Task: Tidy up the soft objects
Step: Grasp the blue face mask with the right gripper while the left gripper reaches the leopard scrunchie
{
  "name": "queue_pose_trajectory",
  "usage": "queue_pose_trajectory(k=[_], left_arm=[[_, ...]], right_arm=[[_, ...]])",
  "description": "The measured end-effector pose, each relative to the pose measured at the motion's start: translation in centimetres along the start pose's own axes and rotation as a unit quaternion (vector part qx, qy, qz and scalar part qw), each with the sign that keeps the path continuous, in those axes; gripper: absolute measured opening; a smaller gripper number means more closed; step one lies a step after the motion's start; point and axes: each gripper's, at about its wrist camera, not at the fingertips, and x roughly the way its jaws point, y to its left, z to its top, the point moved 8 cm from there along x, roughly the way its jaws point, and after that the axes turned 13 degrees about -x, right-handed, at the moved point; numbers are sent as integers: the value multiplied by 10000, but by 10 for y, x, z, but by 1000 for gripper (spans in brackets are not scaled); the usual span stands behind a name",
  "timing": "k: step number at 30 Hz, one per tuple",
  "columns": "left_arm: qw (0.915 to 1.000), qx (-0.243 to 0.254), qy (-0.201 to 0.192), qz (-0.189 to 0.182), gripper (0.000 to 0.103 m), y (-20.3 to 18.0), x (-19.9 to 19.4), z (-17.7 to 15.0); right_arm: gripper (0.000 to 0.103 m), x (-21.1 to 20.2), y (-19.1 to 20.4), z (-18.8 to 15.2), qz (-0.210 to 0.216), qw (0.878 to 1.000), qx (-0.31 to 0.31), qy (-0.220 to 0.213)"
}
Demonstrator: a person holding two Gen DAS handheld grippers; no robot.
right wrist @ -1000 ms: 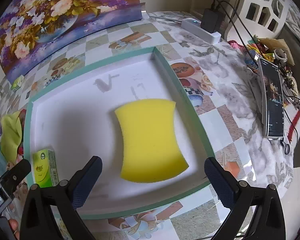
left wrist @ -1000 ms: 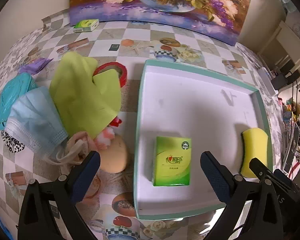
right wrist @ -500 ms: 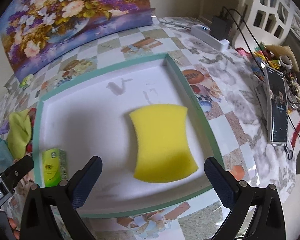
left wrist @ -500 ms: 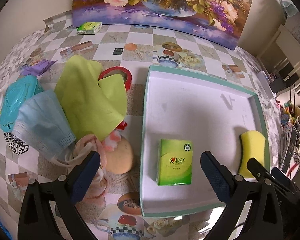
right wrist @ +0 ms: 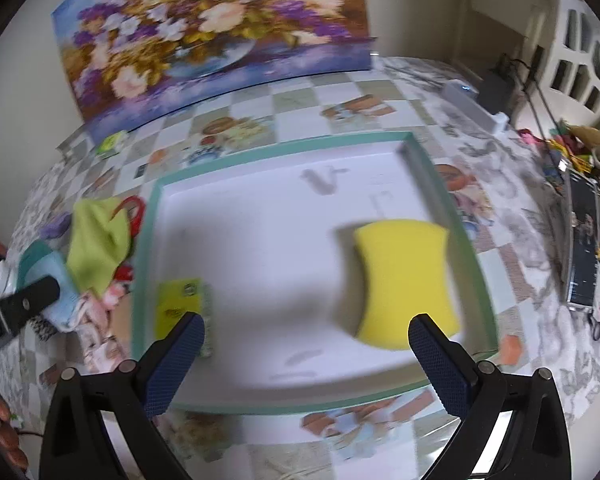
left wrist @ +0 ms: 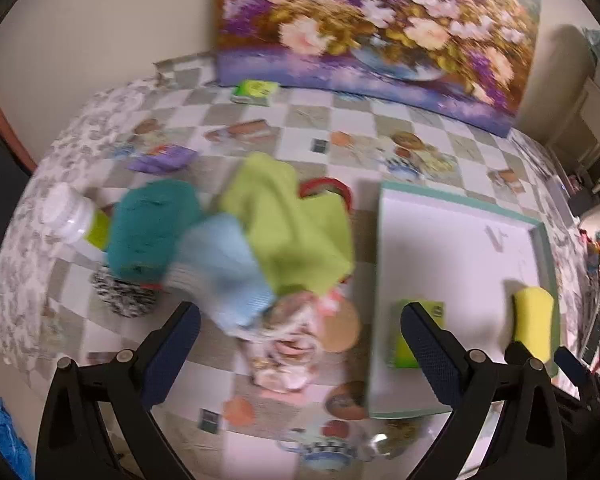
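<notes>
Two items sitting in tray (right wrist: 452, 208): sponge (right wrist: 404, 280) right, tissue pack (right wrist: 180, 304) left. You are swinging left gripper (left wrist: 300, 336), jaws wide, empty, leftward over soft pile (left wrist: 260, 248); right gripper (right wrist: 306, 352) wide, empty, backing off.

Blurred view over a checkered tablecloth (left wrist: 388, 132). The left gripper (left wrist: 300, 344), jaws wide apart, hovers above a pile: lime cloth (left wrist: 292, 228), blue mask (left wrist: 224, 268). Right, a tray (left wrist: 460, 200) holds a green tissue pack (left wrist: 404, 348) and a yellow sponge (left wrist: 534, 320).
</notes>
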Motion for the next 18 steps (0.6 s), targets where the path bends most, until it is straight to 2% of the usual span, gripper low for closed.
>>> queue_pose_trajectory(k=[5, 10, 18], left_arm=[[9997, -98, -78, 211, 100, 37, -7, 11], [9972, -471, -253, 519, 100, 90, -17, 24], [9934, -1017, -216, 494, 100, 134, -18, 32]], right_arm=[[103, -5, 33, 1, 222, 9995, -226, -61], [103, -6, 71, 4, 450, 9977, -511, -68], [103, -4, 128, 5, 812, 9930, -861, -56]])
